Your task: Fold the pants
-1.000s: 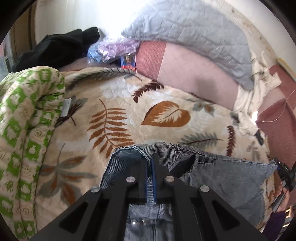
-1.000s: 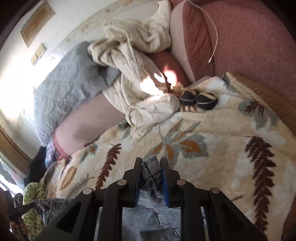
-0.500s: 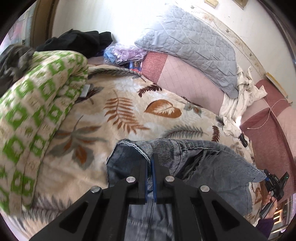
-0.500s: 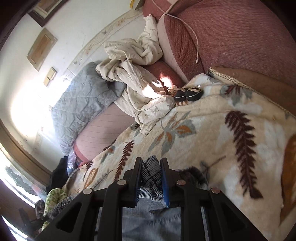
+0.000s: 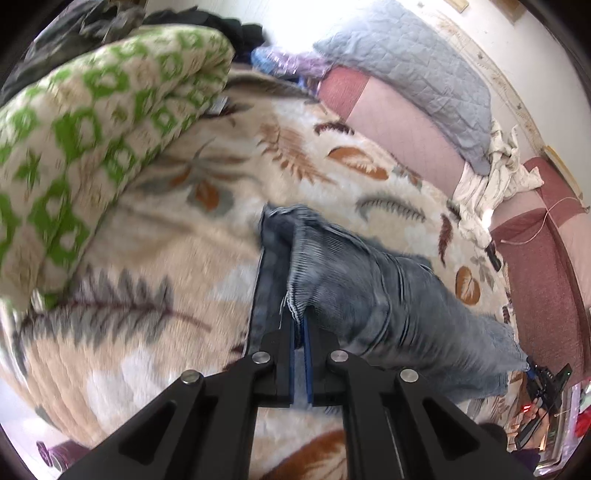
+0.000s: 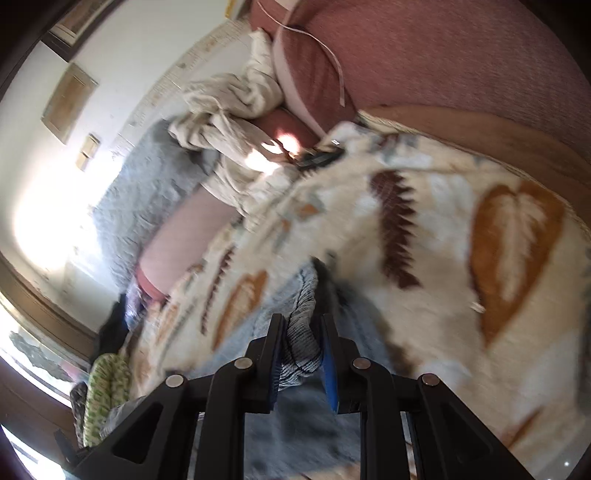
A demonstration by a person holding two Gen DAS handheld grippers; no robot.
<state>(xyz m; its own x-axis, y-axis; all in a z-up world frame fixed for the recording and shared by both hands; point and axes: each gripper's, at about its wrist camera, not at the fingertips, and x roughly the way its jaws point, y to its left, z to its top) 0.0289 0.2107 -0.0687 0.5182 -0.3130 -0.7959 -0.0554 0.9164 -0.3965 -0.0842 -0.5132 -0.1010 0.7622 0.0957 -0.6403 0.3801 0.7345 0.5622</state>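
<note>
Both claws clamp denim: left gripper [image 5: 300, 334] and right gripper [image 6: 300, 334] pinch the pants [image 5: 373, 295] waistband. Risk: thin edge bites slip, fold skews.

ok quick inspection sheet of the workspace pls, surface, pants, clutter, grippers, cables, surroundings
surface: leaf-print blanket on a bed, image blurred.
job's things: jeans, held up off the blanket at the ribbed waistband by both grippers.
clutter: green-patterned quilt, cream sheet, dark clothes, small dark object, not identifiable.
grippers: left gripper shut on jeans; right gripper shut on a thicker bunch of waistband.
cables: thin white cord over the red cushion.
surroundings: grey pillow, white wall, picture frames.
</note>
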